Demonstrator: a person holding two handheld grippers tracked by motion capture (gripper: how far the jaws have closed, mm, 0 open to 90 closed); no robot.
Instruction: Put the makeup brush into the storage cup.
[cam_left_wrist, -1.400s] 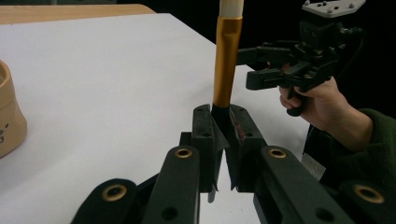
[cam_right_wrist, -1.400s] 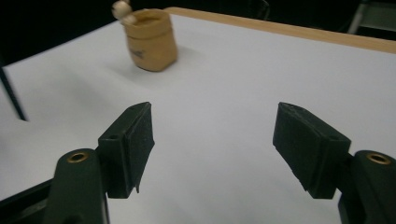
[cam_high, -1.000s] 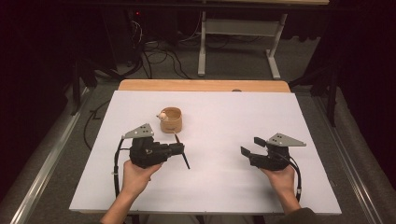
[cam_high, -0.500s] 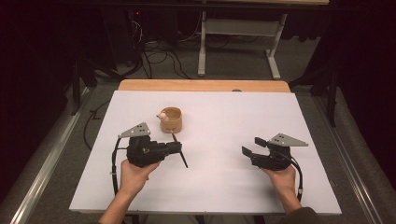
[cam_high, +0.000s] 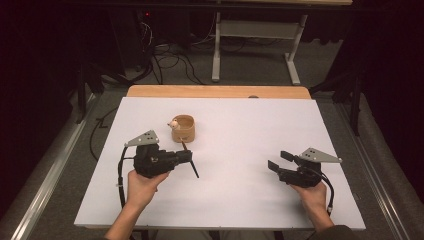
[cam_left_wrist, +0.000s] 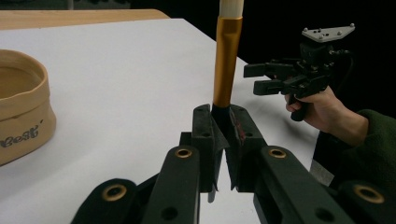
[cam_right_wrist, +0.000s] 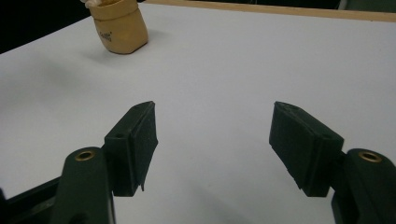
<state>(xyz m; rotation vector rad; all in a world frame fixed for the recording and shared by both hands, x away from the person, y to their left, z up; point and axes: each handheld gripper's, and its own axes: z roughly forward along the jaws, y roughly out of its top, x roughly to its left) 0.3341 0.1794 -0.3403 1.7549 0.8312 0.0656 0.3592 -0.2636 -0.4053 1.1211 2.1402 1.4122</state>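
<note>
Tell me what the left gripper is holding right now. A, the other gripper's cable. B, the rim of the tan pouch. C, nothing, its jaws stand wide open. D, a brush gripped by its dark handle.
D: in the left gripper view the left gripper has its jaws shut on the brush, below the gold ferrule, while the tan pouch sits apart on the white table.

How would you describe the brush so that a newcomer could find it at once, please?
On the white table, look left of centre, just in front of the tan pouch. The brush is clamped in the left gripper; its gold ferrule and dark handle set it apart.
</note>
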